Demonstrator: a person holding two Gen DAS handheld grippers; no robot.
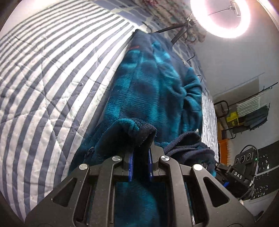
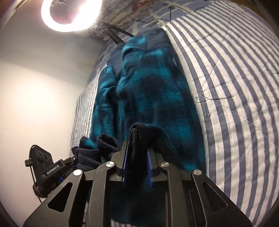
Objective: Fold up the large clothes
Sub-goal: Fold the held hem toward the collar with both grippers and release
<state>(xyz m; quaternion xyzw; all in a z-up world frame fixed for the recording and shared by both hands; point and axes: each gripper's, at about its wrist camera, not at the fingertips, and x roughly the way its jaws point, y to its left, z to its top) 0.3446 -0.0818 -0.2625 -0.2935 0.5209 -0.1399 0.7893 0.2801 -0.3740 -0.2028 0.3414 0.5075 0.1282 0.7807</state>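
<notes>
A large teal and navy fleece garment [image 1: 153, 90] with a blotchy pattern lies stretched along a quilted bedspread with blue and white stripes [image 1: 52, 83], its far end reaching toward the head of the bed. In the left wrist view, the left gripper [image 1: 141, 153] has its black jaws with blue pads closed on a thick navy hem of the garment, the fabric bunched up over the fingertips and hanging back down between the black linkage arms. The right gripper [image 1: 225, 172] shows at the lower right of that view, buried in a dark fold of the same hem.

In the right wrist view, the right gripper [image 2: 137, 153] is clamped on a rolled navy edge of the fleece garment [image 2: 153, 90], with cloth standing up above the pads and more of it draped below the jaws. The left gripper [image 2: 69, 162] appears at the lower left there, pinching the neighbouring part of the hem, so both tools grip the near edge side by side. The striped bedspread [image 2: 235, 87] fills the right of this view. A glowing ring light [image 2: 71, 15] on a dark stand shines from beyond the bed, next to a plain white wall [image 2: 38, 90]. At the far right of the left wrist view a metal rack [image 1: 247, 113] carries folded items; what they are is too small to tell
</notes>
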